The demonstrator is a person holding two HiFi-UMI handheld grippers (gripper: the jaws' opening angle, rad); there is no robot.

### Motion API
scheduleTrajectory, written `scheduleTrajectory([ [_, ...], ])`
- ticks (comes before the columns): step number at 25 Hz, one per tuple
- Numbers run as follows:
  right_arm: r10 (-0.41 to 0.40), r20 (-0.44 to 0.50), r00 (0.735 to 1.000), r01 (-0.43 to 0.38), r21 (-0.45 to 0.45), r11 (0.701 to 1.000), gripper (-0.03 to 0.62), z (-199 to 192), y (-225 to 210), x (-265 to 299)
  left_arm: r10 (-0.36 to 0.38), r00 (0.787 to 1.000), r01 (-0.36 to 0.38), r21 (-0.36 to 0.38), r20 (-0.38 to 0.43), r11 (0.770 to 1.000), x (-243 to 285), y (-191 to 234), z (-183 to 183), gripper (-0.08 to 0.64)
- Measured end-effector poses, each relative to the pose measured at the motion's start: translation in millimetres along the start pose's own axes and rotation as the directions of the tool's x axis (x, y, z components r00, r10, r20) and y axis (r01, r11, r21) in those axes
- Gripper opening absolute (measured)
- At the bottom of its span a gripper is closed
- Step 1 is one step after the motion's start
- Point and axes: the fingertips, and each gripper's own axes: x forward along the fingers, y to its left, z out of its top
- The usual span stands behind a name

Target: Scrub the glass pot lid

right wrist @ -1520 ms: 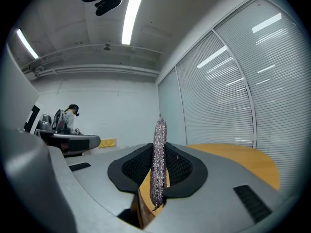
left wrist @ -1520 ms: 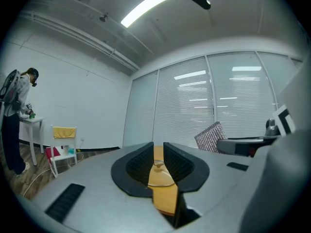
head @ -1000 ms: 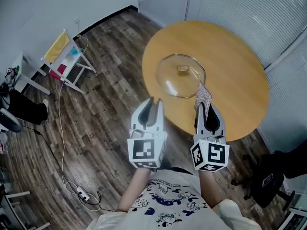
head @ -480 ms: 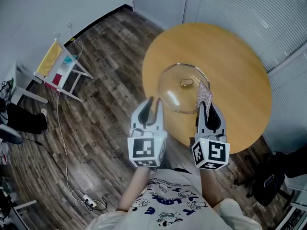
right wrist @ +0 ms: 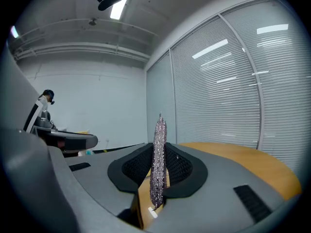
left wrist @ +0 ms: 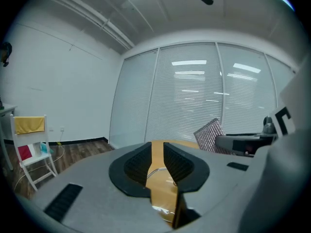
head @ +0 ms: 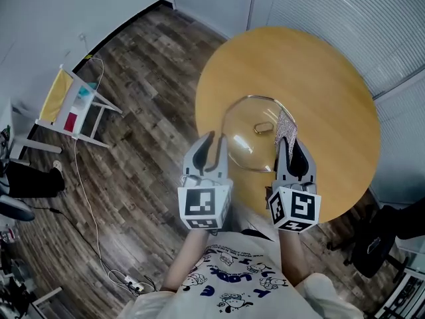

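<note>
A clear glass pot lid (head: pixel 247 140) with a metal handle (head: pixel 263 128) lies on the round wooden table (head: pixel 325 92), near its front edge. My right gripper (head: pixel 287 143) hangs over the lid's right rim, shut on a silvery mesh scrub cloth (head: pixel 285 126). The cloth stands up on edge between the jaws (right wrist: pixel 157 154) and also shows in the left gripper view (left wrist: pixel 210 135). My left gripper (head: pixel 214 140) is at the lid's left rim. Its jaws stand a narrow gap apart with nothing between them (left wrist: pixel 156 152), and only table and a bit of the lid (left wrist: pixel 164 211) show through.
A white folding rack with a yellow cloth (head: pixel 66 108) stands on the wood floor at the left, with a cable (head: pixel 86 198) trailing from it. A dark chair (head: pixel 372 251) sits at the lower right. Window blinds (head: pixel 345 12) run behind the table.
Both grippers have come forward relative to the lid: it lay ahead of the fingertips and now sits between and under them. The cloth stays held in the right gripper.
</note>
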Motion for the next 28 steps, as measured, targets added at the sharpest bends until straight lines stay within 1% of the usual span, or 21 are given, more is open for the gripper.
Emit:
scheduleTrajectory([
  [9,-0.024,-0.057,0.998,0.022,-0.028,0.999,0.081,-5,-1,48,-0.052,0.996,0.053,0.001,-0.067,0.999,51,19,-7,0.067],
  [16,-0.017,-0.109,0.994,0.008,-0.082,0.997,0.081,-21,-3,65,-0.084,0.987,0.083,-0.010,-0.137,0.996,66,22,-32,0.067],
  [23,0.028,-0.159,0.987,-0.052,-0.152,0.987,0.081,-31,1,75,-0.104,0.974,0.102,-0.021,-0.201,0.995,70,22,-54,0.067],
  [28,0.074,-0.184,0.980,-0.110,-0.193,0.975,0.081,-35,0,82,-0.106,0.965,0.094,-0.062,-0.241,0.994,75,20,-71,0.067],
])
